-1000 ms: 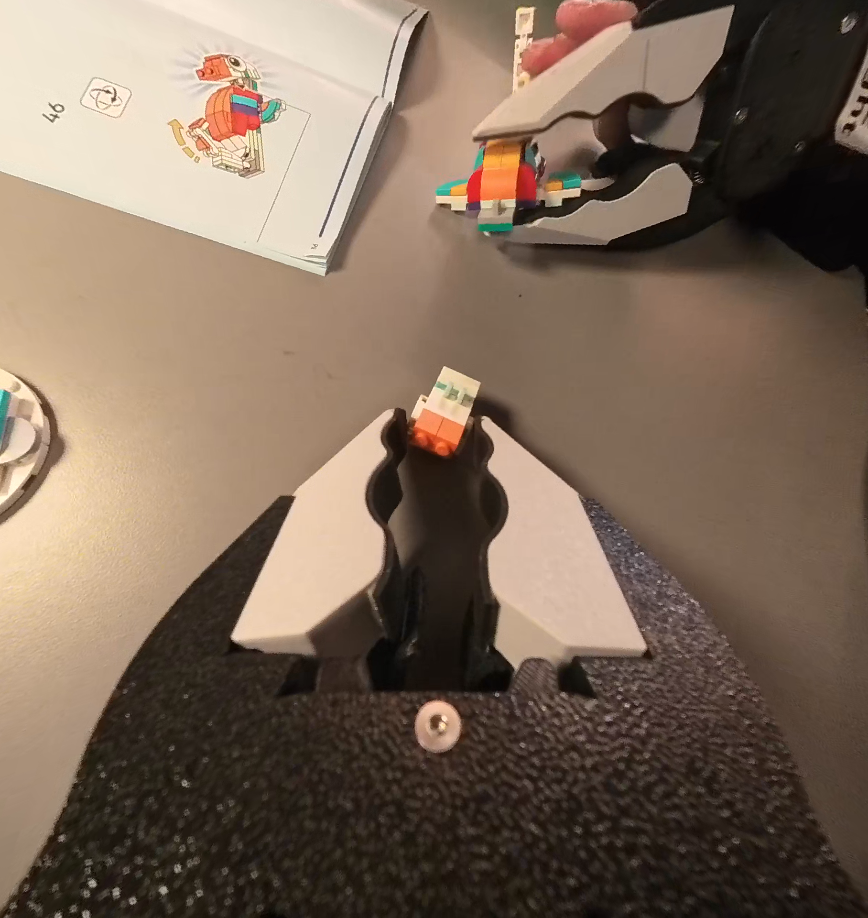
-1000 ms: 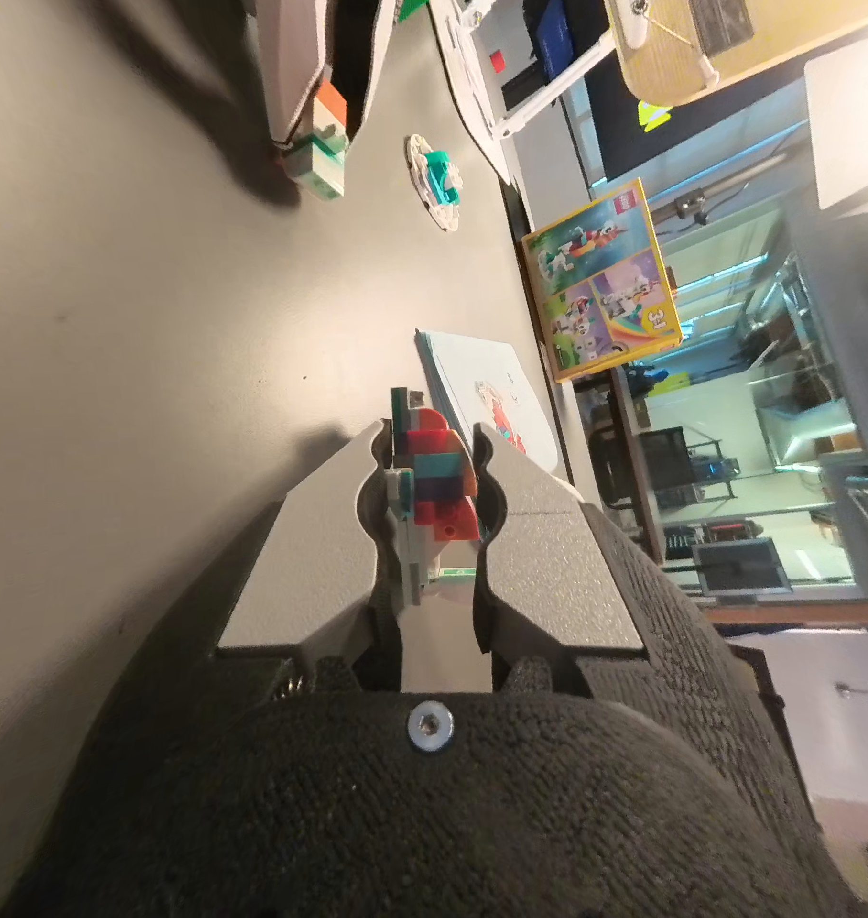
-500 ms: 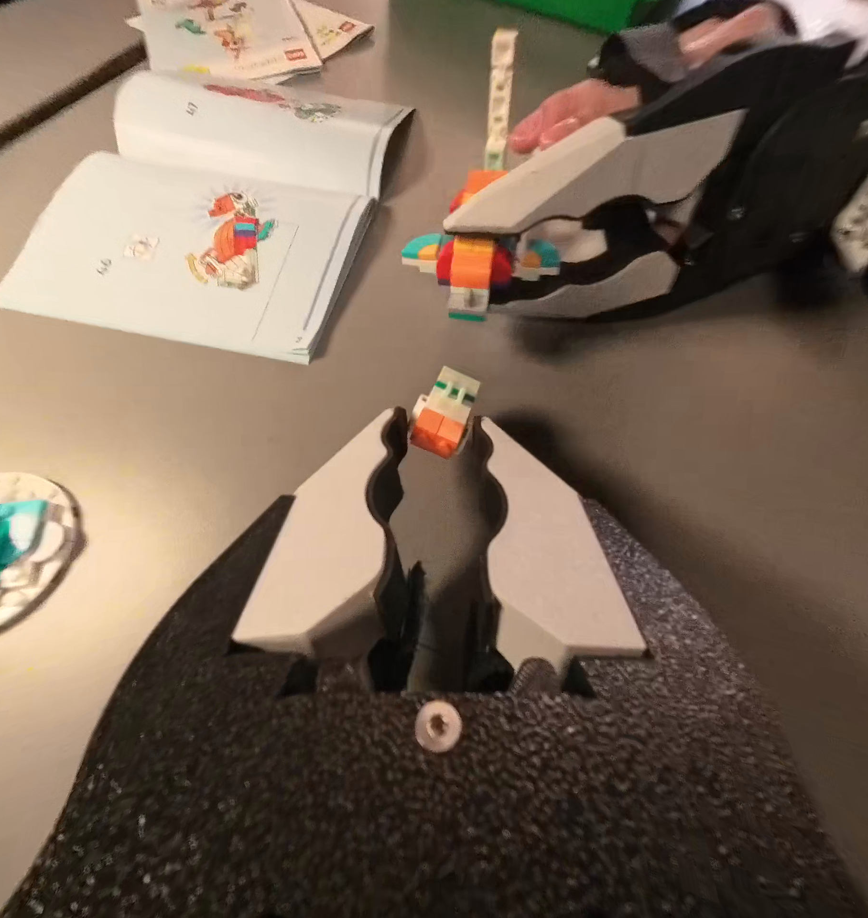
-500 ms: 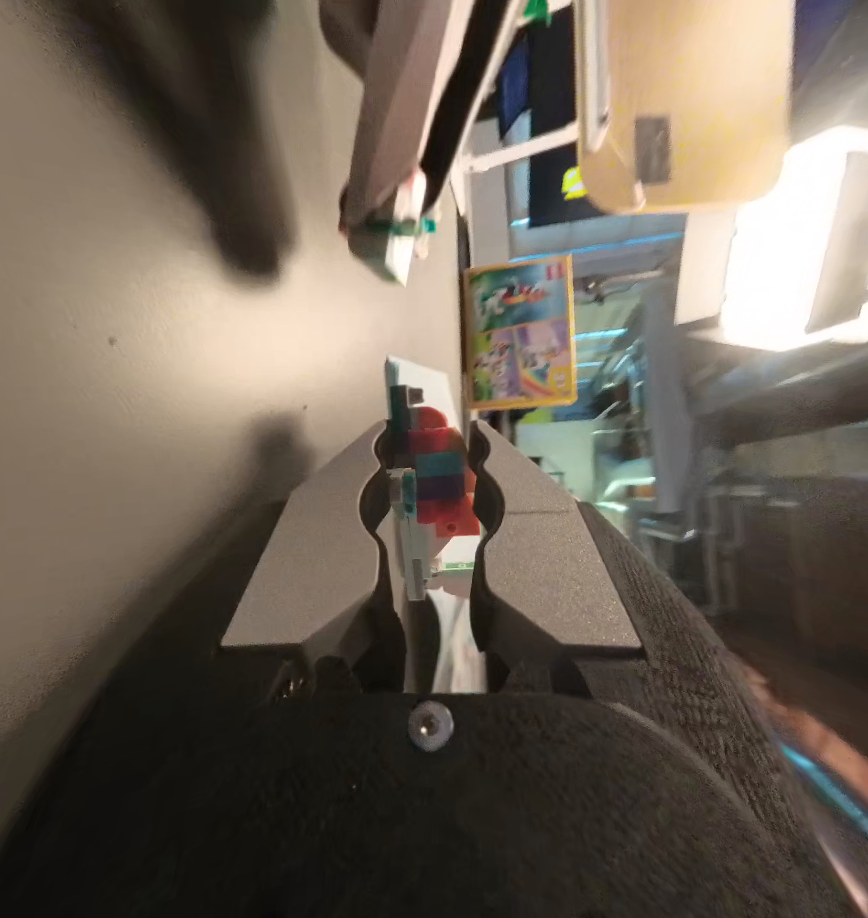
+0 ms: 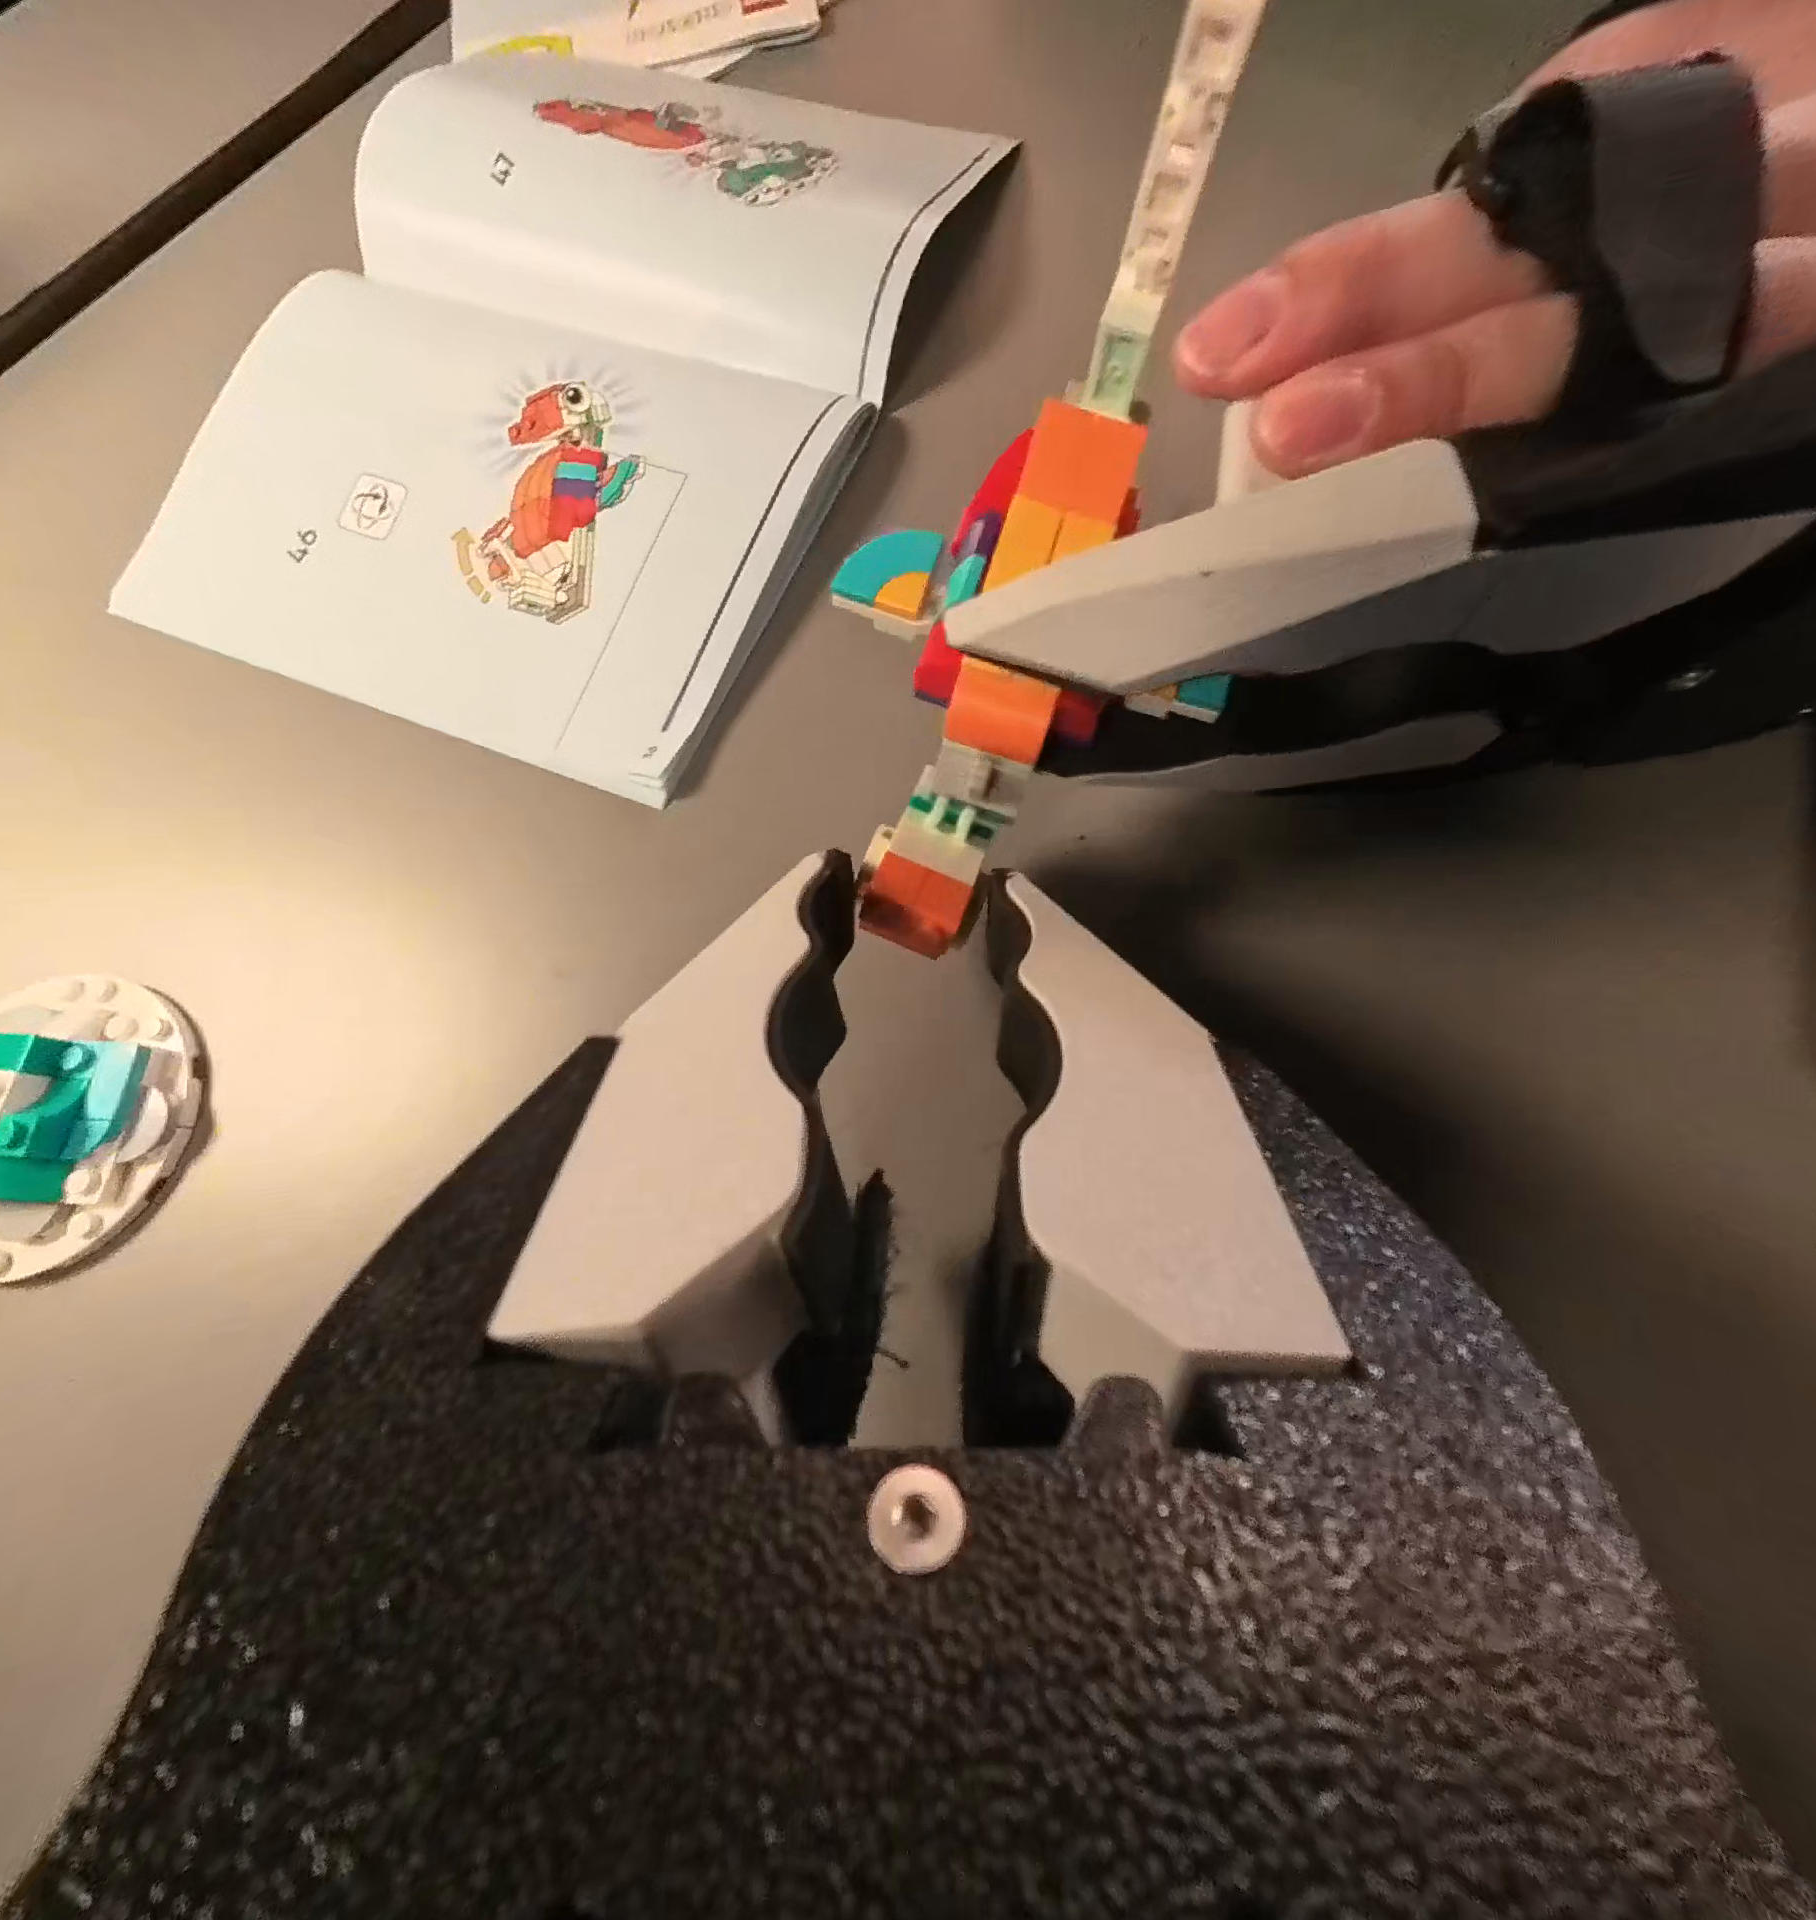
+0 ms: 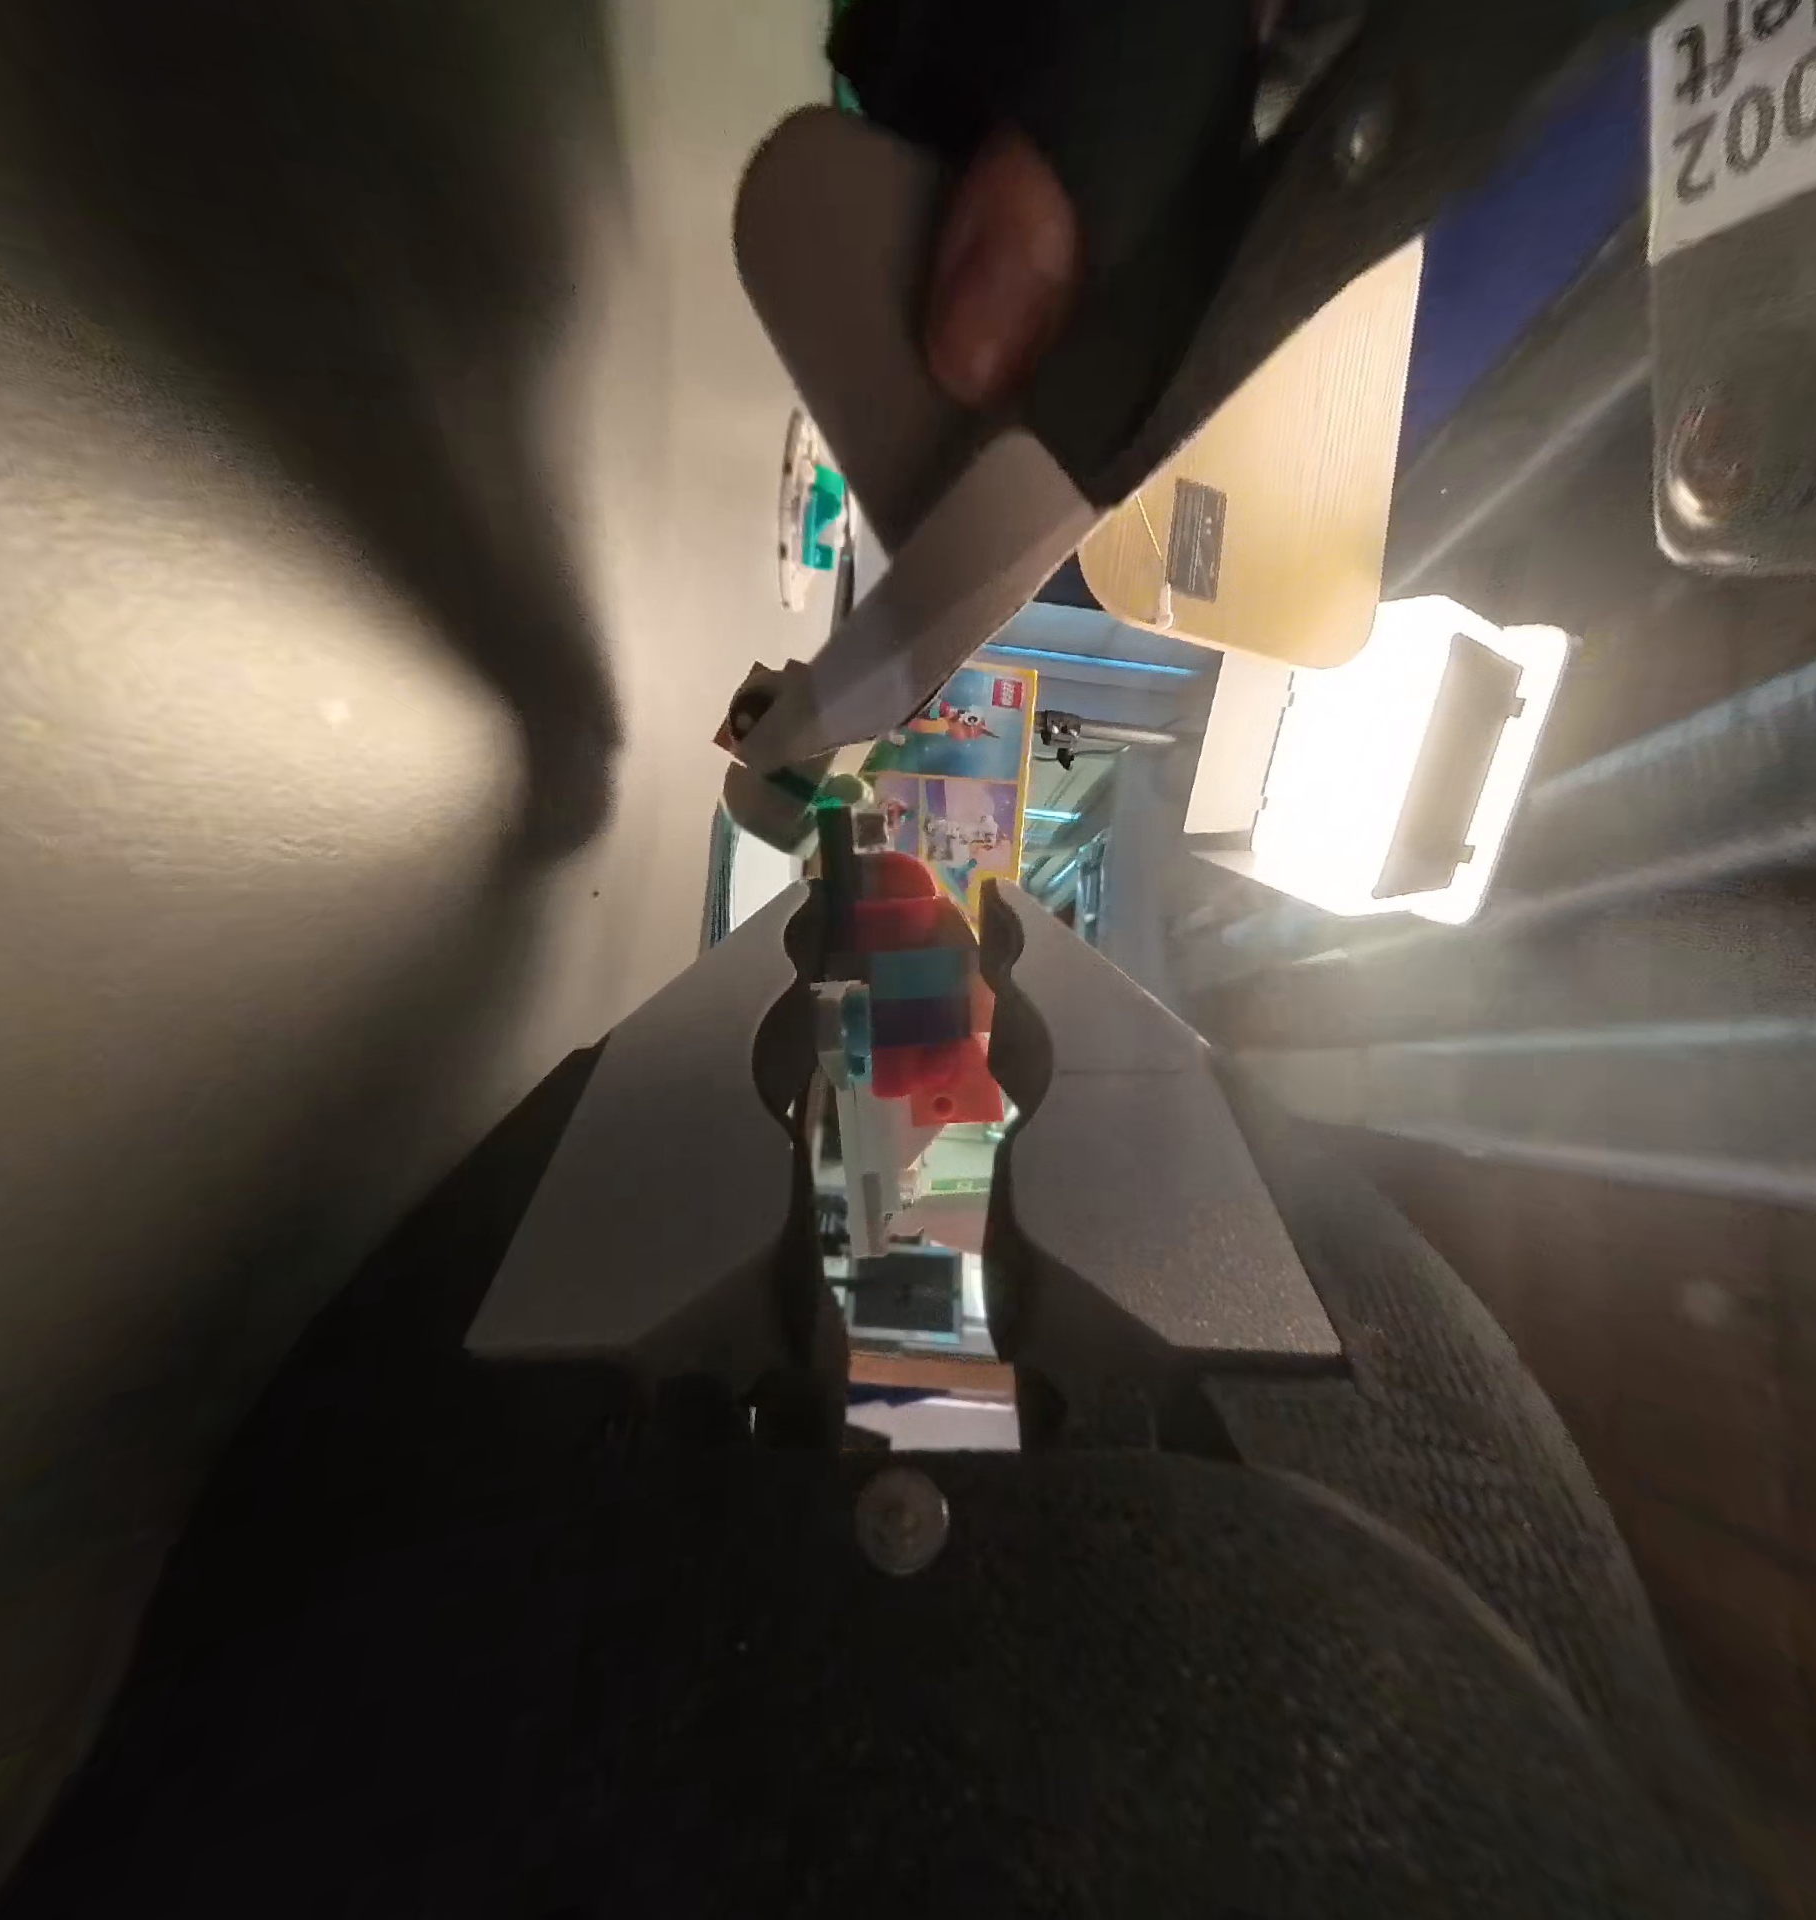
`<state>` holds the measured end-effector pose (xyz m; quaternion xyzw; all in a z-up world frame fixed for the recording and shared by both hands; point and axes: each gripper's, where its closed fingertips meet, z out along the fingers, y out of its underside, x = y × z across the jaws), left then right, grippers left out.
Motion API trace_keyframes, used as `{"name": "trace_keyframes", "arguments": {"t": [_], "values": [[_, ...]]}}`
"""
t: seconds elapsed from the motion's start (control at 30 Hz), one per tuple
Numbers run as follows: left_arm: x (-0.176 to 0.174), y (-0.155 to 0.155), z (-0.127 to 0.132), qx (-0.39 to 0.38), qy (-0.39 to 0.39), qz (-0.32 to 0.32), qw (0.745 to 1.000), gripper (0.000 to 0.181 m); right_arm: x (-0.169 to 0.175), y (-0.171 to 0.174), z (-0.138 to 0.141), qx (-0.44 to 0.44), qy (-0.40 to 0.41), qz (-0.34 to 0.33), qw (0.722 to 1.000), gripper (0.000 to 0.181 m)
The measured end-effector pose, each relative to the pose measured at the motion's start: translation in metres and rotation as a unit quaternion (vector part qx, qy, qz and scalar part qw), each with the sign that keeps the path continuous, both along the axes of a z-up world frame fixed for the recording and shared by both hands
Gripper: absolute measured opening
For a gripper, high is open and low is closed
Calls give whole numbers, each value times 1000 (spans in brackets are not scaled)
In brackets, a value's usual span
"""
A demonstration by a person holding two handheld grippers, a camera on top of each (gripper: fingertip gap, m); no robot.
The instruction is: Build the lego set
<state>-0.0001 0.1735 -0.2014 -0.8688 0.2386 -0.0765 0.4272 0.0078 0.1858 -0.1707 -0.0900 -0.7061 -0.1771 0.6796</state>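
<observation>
My left gripper (image 5: 916,891) is shut on a small orange, white and green brick piece (image 5: 923,878). Its pale top touches the grey and green lower end of the colourful model body (image 5: 1034,582). The right gripper (image 5: 997,696) comes in from the right in the left wrist view and is shut on that body, a hand gripping it from behind. In the right wrist view the right gripper (image 6: 896,914) holds the red, teal and purple body (image 6: 914,997), and the left gripper (image 6: 831,727) with the small piece (image 6: 774,805) meets it from above.
An open instruction booklet (image 5: 530,416) lies on the grey table (image 5: 260,883) at the upper left. A white round plate with teal bricks (image 5: 47,1122) sits at the left edge. A long pale brick strip (image 5: 1179,145) lies behind the model. The set's box (image 6: 961,774) stands far off. The grippers are tip to tip, or close to it.
The two grippers have closed the gap. The small piece in my left gripper, apart from the model before, now touches its lower end. The right gripper has tilted.
</observation>
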Motion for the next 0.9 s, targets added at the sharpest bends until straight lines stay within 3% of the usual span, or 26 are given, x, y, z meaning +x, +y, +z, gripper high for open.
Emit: {"name": "trace_keyframes", "arguments": {"t": [0.4,0.9], "values": [[3,1,-2,-13,80,-7,997,24,3,4,-4,15,-20,-10,1000,27],[12,-5,-2,-38,122,-98,987,24,8,1,-20,-52,-68,4,996,27]]}}
